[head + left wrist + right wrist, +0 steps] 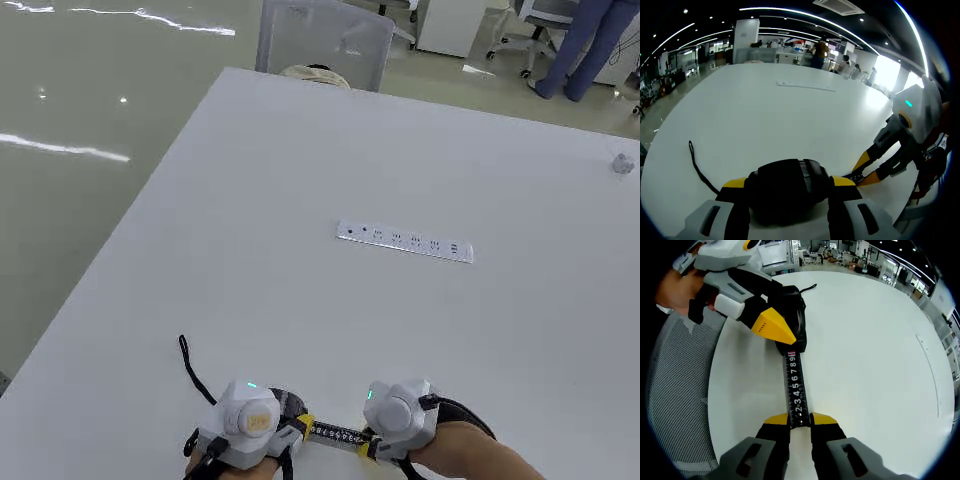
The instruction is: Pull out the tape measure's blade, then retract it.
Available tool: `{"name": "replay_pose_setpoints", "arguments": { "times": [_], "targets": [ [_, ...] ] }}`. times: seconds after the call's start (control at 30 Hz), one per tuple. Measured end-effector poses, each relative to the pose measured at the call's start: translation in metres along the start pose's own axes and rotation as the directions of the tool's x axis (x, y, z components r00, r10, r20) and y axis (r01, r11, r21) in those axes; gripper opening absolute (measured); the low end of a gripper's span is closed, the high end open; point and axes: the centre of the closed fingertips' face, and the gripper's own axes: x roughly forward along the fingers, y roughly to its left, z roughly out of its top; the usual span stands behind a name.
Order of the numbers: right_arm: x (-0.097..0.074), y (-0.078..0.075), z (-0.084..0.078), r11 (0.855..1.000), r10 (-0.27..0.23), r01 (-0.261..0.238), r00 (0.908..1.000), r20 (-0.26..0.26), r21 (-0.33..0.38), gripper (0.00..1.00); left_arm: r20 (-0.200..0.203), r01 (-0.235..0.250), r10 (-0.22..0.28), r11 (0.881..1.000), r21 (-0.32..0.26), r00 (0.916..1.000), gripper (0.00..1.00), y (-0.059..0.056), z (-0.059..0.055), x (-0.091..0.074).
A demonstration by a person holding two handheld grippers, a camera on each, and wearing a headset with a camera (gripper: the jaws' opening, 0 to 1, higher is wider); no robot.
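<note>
- Glossy floor lies round the table from 9 to 12 o'clock in the head view, with streaks of light on it
- White table spreads across most of the head view, one far corner pointing to 12 o'clock
- Grey chair stands against that far corner at 12 o'clock
- A person in blue stands on the floor beyond the table at 1 o'clock
- Left gripper sits at the near edge of the table, at about 7 o'clock in the head view; its two yellow-tipped jaws are closed in on the case, one on each side, gripping it
- Right gripper is near the left one, at its 3 o'clock; its jaws are drawn almost together and pinch the free end of the blade
- White strip lies flat near the middle of the table, running roughly 9 to 3 o'clock, well apart from both grippers and at their 12 o'clock
- Black case of the tape measure is between the left jaws at 6 o'clock; whether it rests on the table I cannot tell
- Blade is drawn out a short way, straight from the case to the right jaws, with numerals 2 to 9 showing
- Black strap trails from the case across the table toward 11 o'clock
- Small grey bit sits on the table at 2 o'clock, far from everything else
</note>
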Motion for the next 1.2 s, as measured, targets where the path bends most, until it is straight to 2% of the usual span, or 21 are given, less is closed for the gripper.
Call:
{"name": "replay_pose_setpoints", "arguments": {
  "times": [1.2],
  "targets": [
    [0.007, 0.002, 0.020, 1.000, 0.004, -0.003, 0.9993, 0.038, -0.010, 0.16, 0.002, 0.001, -0.001, 1.000, -0.005, 1.0000, 0.59, -0.001, 0.000, 0.000]
  ]
}}
